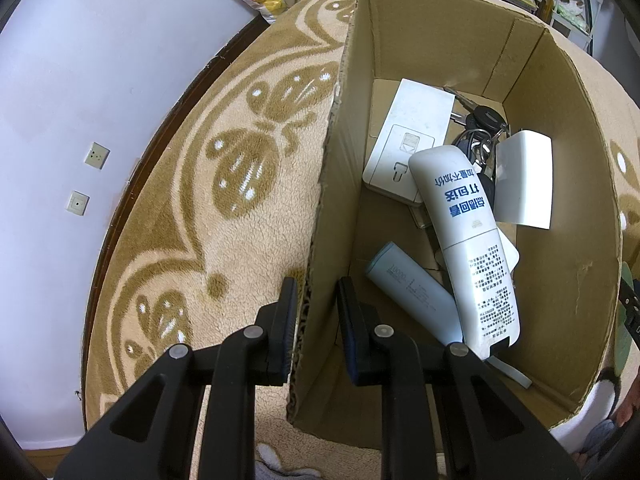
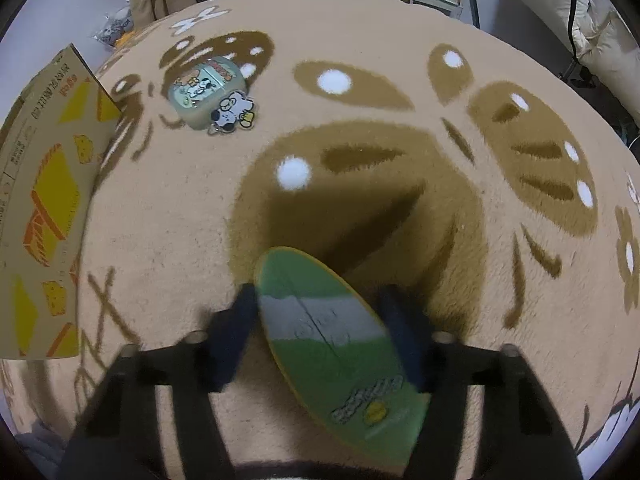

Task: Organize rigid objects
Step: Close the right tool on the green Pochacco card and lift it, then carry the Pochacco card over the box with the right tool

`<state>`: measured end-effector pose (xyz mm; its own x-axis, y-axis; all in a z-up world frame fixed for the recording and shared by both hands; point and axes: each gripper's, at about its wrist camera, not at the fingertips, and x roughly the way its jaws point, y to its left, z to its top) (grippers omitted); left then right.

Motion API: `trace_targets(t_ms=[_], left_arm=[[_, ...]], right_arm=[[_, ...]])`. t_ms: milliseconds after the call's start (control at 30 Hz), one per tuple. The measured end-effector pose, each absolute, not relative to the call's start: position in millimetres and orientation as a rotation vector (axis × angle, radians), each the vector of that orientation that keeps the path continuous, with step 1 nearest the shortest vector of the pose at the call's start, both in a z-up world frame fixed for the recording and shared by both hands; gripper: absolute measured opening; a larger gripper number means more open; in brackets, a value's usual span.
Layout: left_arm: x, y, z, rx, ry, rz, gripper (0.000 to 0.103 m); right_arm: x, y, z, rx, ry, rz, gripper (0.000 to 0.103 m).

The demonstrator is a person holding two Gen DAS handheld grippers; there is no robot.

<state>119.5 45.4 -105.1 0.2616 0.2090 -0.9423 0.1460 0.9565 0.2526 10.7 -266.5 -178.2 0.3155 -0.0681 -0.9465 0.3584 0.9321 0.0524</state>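
An open cardboard box (image 1: 440, 40) stands on a beige patterned rug (image 1: 240, 240). Inside lie a white remote-like stick with blue print (image 1: 468, 240), a pale blue power bank (image 1: 412, 292), a white socket plate (image 1: 404, 144), a bunch of keys (image 1: 480, 132) and a white card (image 1: 524, 180). My left gripper (image 1: 316, 292) straddles the box's near left wall, one finger on each side, pinching it. My right gripper (image 2: 320, 300) is shut on a green oval object with a yellow rim (image 2: 328, 328), held above the rug and blurred.
In the right wrist view the box's printed outside (image 2: 44, 200) is at the left edge. A small green cartoon case (image 2: 204, 88) with a dog charm (image 2: 232, 114) lies on the rug (image 2: 400, 60) beyond it. Shelves and clutter stand at the far edge.
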Motion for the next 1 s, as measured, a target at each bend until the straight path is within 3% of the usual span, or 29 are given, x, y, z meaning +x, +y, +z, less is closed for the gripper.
trace_targets(t_ms=[233, 300, 533, 600, 667, 1000], left_arm=[[119, 46, -104, 0.321, 1.311, 0.044, 0.019], [119, 45, -104, 0.32, 1.311, 0.044, 0.019], [119, 45, -104, 0.32, 1.312, 0.045, 0.02], [118, 45, -104, 0.321, 1.311, 0.045, 0.02], [118, 46, -103, 0.323, 1.31, 0.045, 0.02], [118, 45, -104, 0.318, 1.312, 0.044, 0.02]], right_arm=[[9, -262, -175, 0.249, 1.22, -0.301, 0.057], [9, -260, -176, 0.235, 1.231, -0.292, 0.064], [1, -253, -178, 0.179, 1.281, -0.308, 0.075], [-3, -251, -179, 0.167, 1.29, -0.308, 0.072], [-5, -249, -178, 0.169, 1.3, -0.294, 0.059], [-8, -251, -156, 0.231, 1.146, -0.313, 0.059]])
